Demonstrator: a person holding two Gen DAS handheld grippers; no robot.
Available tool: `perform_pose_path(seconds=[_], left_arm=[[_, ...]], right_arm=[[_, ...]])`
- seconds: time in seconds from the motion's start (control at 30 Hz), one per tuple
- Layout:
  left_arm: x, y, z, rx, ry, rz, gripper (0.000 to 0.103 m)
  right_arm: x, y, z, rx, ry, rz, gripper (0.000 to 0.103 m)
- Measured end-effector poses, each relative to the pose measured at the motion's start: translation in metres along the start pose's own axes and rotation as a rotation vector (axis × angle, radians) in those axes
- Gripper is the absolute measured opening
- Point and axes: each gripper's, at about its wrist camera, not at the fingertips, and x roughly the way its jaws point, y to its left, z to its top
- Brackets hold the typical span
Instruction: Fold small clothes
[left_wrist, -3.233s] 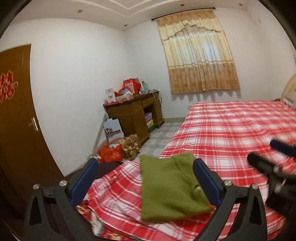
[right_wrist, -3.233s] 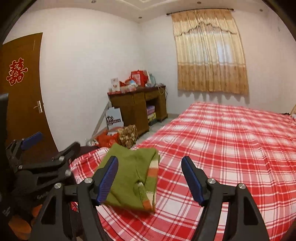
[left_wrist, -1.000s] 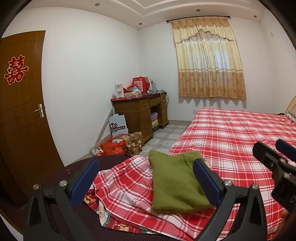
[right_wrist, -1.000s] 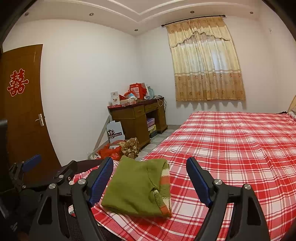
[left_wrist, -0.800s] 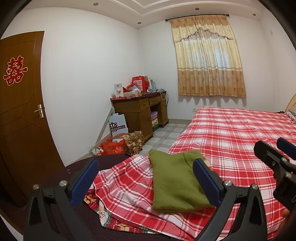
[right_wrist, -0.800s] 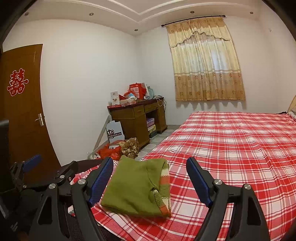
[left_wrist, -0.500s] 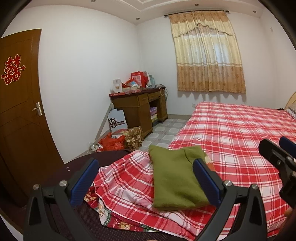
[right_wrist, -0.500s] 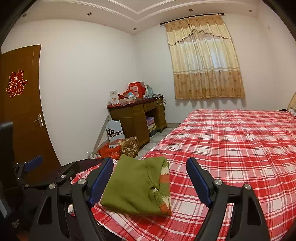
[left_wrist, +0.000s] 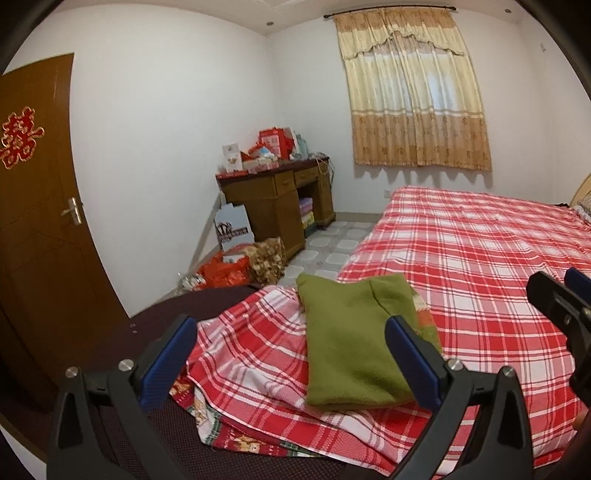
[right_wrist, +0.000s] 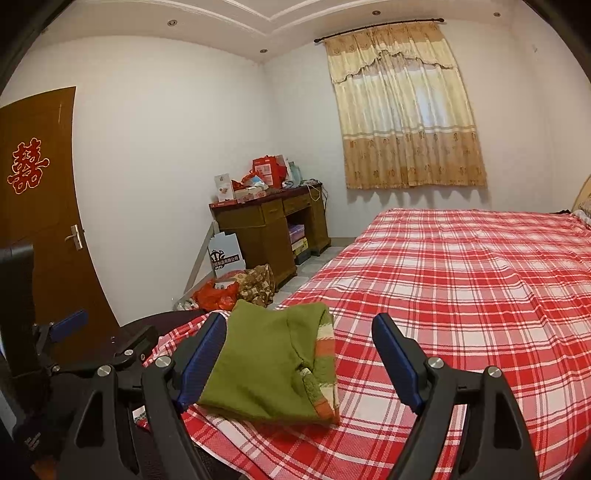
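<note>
A: Where's the sweater (left_wrist: 354, 339)?
B: Folded at the bed's (left_wrist: 480, 258) near corner; both sets of jaws released, holding nothing.
A: Next?
B: Probably tidy it: left gripper (left_wrist: 291, 354) and right gripper (right_wrist: 299, 354) should pinch edges low, press flat, avoid dragging the sheet.

Matt fleecy green garment (left_wrist: 351, 343), woven plaid sheet (left_wrist: 480, 258)

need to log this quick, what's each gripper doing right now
Left gripper: open, holding nothing, above the folded green sweater.
Right gripper: open, holding nothing, also above the sweater.
</note>
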Motion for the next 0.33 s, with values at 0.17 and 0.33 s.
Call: perform_pose_path(seconds=[0.17,0.33], left_arm=[[0.009,0.002,-0.002,0.003,0.021,0.022,0.103],[0.015,0.008,-0.004,-0.030,0.056,0.018,0.103]], right_arm=[[0.002,0.000,-0.001,0.000,0.005,-0.001,0.082],[0.003,0.000,-0.002,0.002,0.009,0.002,0.082]])
